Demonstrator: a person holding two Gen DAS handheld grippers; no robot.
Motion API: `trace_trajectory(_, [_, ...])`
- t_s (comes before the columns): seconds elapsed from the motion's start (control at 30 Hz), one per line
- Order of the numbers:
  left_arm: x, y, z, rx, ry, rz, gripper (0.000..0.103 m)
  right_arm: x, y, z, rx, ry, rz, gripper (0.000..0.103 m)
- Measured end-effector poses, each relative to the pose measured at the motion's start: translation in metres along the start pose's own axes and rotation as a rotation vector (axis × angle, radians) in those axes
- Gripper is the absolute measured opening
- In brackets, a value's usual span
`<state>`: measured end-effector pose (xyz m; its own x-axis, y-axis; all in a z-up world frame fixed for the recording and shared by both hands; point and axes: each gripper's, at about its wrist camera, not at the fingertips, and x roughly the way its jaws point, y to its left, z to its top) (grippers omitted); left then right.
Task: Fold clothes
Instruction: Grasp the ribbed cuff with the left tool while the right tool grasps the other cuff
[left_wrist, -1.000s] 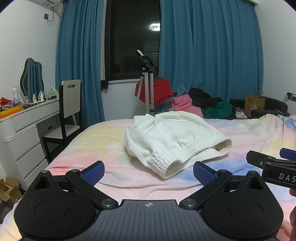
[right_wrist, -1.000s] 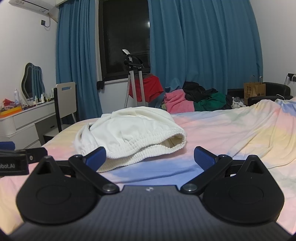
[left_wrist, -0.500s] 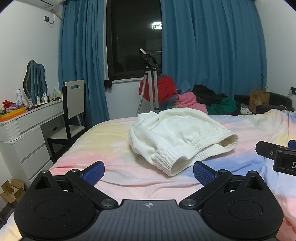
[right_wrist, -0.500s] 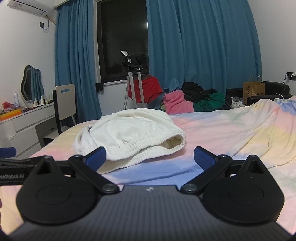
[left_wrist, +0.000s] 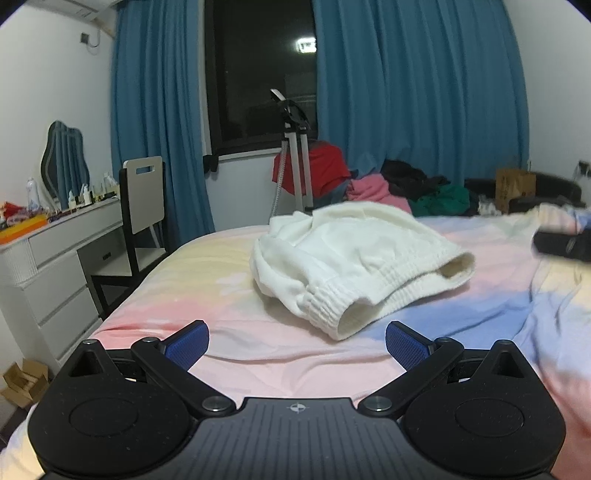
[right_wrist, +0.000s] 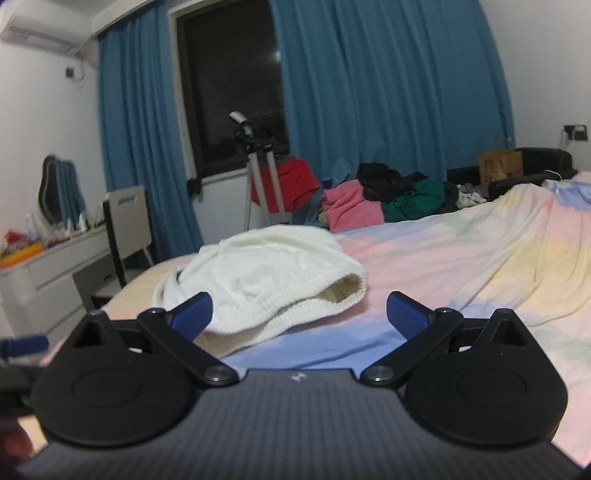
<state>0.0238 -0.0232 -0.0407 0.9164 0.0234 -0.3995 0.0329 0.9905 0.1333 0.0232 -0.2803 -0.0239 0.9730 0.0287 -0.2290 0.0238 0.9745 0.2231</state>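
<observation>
At the far left we see a white dresser (left_wrist: 55, 258) with bottles and clutter along its top and a wavy mirror (left_wrist: 61, 155) behind it; just right of it stands a chair (left_wrist: 142, 199) with a pale back; blue curtains (left_wrist: 406, 92) flank a dark window (left_wrist: 258, 74) on the far wall; a tripod (left_wrist: 295, 162) stands under the window, beyond the bed. Near us, the left gripper (left_wrist: 297, 343) hangs low over the near edge of the bed (left_wrist: 207, 291), its jaws spread wide with nothing between them; the blue pads (left_wrist: 186, 345) sit well apart. The white garment (left_wrist: 354, 258) lies crumpled in a loose heap on the pastel sheet, in the middle of the bed, its ribbed elastic opening turned toward us and to the right; it lies beyond both grippers and neither touches it. In the right wrist view the right gripper (right_wrist: 299, 317) is likewise held open and empty, its left finger overlapping the garment's near edge in the picture, though we cannot tell that they touch. Farther right, beyond the bed, a pile of clothes (right_wrist: 388, 199) in pink, black and green lies heaped; a brown paper bag (right_wrist: 500, 168) stands at the far right; the sheet rises in folds on the right side of the bed.
</observation>
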Motion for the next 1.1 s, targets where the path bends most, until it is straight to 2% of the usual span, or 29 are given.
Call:
trace_trajectory(0.03, [0.007,-0.003,-0.001,0.015,0.010,0.003,0.102,0.000,-0.003,0.001,0.015,0.000,0.000,0.089])
trace_trajectory(0.07, [0.015,-0.007,-0.003,0.036,0.020,0.009,0.100,0.000,-0.006,0.002,0.027,0.001,-0.008,0.072])
trace_trajectory(0.1, [0.023,-0.010,-0.004,0.062,0.025,0.012,0.100,0.000,-0.007,0.002,0.032,0.004,-0.028,0.062])
trace_trajectory(0.13, [0.031,-0.013,-0.004,0.086,0.027,0.016,0.100,0.001,-0.009,0.002,0.039,0.006,-0.043,0.056])
trace_trajectory(0.17, [0.041,-0.016,-0.004,0.114,0.029,0.022,0.100,0.002,-0.012,0.002,0.047,0.005,-0.049,0.042])
trace_trajectory(0.2, [0.051,-0.019,-0.003,0.142,0.030,0.027,0.100,0.003,-0.014,0.001,0.058,0.004,-0.054,0.033])
trace_trajectory(0.3, [0.083,-0.029,-0.002,0.211,0.036,0.048,0.098,0.007,-0.023,0.000,0.091,-0.015,-0.046,0.031])
trace_trajectory(0.47, [0.132,-0.051,-0.002,0.338,0.017,0.061,0.095,0.028,-0.026,-0.007,0.028,-0.043,-0.087,0.031])
trace_trajectory(0.53, [0.152,-0.056,-0.002,0.345,0.019,0.078,0.091,0.039,-0.030,-0.010,0.023,-0.034,-0.090,0.031])
trace_trajectory(0.57, [0.162,-0.056,-0.002,0.344,0.023,0.096,0.084,0.044,-0.032,-0.012,0.020,-0.030,-0.091,0.031])
trace_trajectory(0.6, [0.171,-0.055,-0.002,0.341,0.025,0.115,0.071,0.049,-0.034,-0.014,0.018,-0.025,-0.092,0.031])
trace_trajectory(0.7, [0.185,-0.040,0.006,0.282,0.028,0.161,0.049,0.066,-0.041,-0.020,0.020,-0.005,-0.094,0.032])
trace_trajectory(0.73, [0.185,-0.032,0.010,0.245,0.023,0.167,0.044,0.073,-0.046,-0.024,0.041,0.017,-0.093,0.032])
trace_trajectory(0.8, [0.172,-0.015,0.022,0.167,-0.017,0.152,0.020,0.084,-0.051,-0.027,0.066,0.034,-0.105,0.032])
trace_trajectory(0.83, [0.163,-0.007,0.028,0.130,-0.037,0.142,0.015,0.088,-0.052,-0.028,0.077,0.040,-0.104,0.032])
trace_trajectory(0.97, [0.126,0.025,0.051,0.006,-0.082,0.080,0.015,0.096,-0.056,-0.030,0.125,0.072,-0.068,0.032])
trace_trajectory(1.1, [0.079,0.060,0.064,-0.068,-0.092,0.019,0.014,0.090,-0.049,-0.031,0.122,0.094,-0.047,0.032])
